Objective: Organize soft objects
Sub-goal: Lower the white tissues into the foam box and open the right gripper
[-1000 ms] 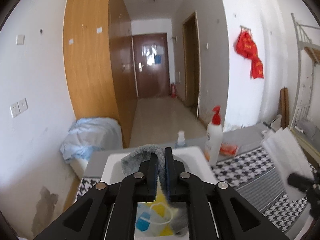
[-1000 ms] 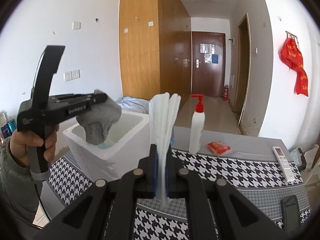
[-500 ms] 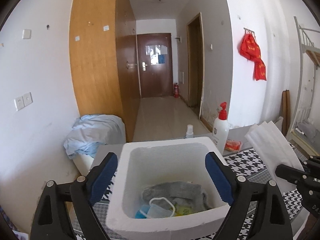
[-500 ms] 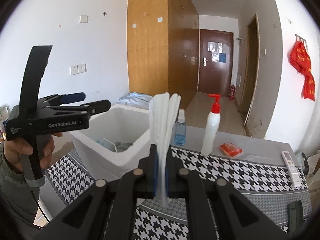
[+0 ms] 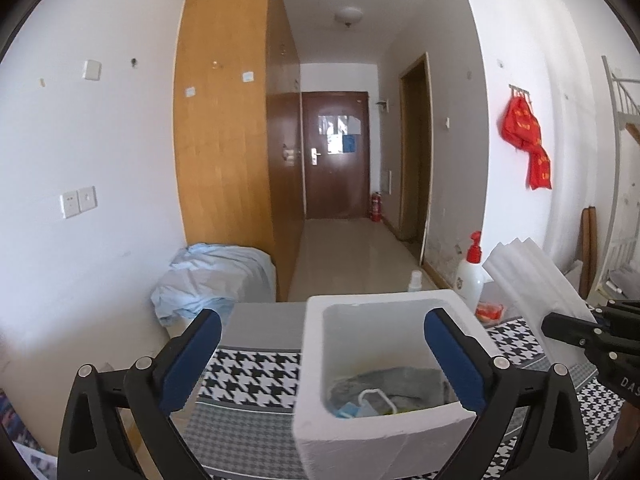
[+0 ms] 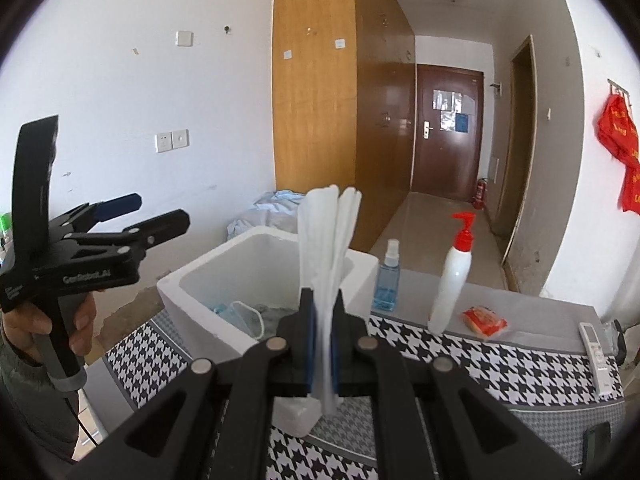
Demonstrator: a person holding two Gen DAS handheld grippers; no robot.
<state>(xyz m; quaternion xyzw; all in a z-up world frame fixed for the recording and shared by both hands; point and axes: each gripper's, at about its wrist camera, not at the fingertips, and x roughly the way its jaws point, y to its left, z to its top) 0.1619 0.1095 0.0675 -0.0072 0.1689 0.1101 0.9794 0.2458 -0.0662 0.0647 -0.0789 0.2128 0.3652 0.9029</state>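
left claw (image 5: pixel 320 354) opening wide, empty; right claw (image 6: pixel 321 346) pinches folded white cloth (image 6: pixel 328 240), which likely goes next into foam box (image 6: pixel 208 272).

Matt white foam box (image 5: pixel 380 432), houndstooth woven tablecloth (image 6: pixel 500 368), glossy brown wooden door (image 5: pixel 336 156)

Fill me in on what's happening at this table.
A person is sorting soft things into a white foam box with two handheld grippers. The left gripper has nothing between its pads and its jaws are opening beside the box, where a grey cloth and a face mask lie. The right gripper is shut on a stack of white sheets, not yet in the box.
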